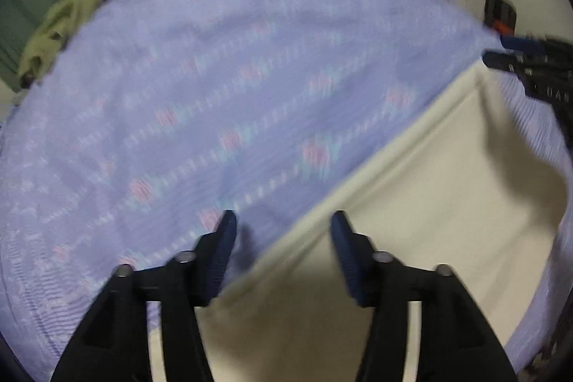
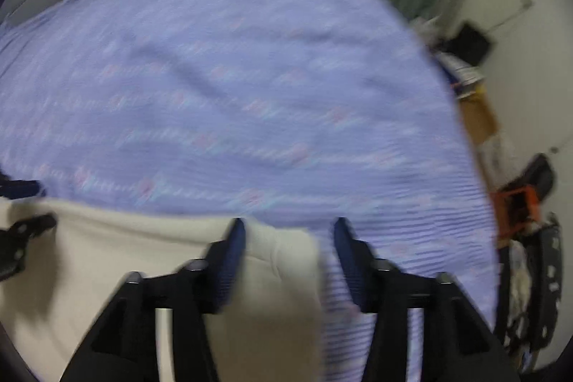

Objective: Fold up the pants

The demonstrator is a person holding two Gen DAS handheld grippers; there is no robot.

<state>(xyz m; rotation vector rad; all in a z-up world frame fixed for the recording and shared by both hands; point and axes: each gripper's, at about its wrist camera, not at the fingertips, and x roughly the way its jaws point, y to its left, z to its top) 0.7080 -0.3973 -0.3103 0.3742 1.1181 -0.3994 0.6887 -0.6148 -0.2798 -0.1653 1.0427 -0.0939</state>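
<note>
1. The pants (image 1: 412, 221), cream cloth, lie flat on the bed (image 1: 215, 77), which is covered by a lilac patterned spread. In the left view the pants fill the lower right; in the right view they fill the lower left, so they sit between the two hands.

2. The left gripper (image 1: 283, 224) has its jaws released, standing apart with nothing pressed between them. Below them runs the slanting edge of the pants where cream meets lilac.

3. The right gripper (image 2: 290, 231) is likewise released. A rounded corner of the pants lies under the gap between its jaws, and bare spread lies to the right of it.

4. Both views are smeared, so fine detail of hems and seams cannot be made out. Which end of the pants each hand faces cannot be told.

5. The step in hand looks like taking hold of an edge at two points for a fold. To do it well:
   - Bring each pair of jaws down over the pants' edge only, not the spread under it; the two cloths lie touching and are easily pinched together.
   - Take a bite deep enough that all layers come up, if the pants are already doubled.
   - Grip at matching points along the same edge, so the fold line runs straight.
   - Lift both hands evenly and keep the cloth lightly taut between them.

6. Risk: a shallow nip may slip off soft fabric.
</note>
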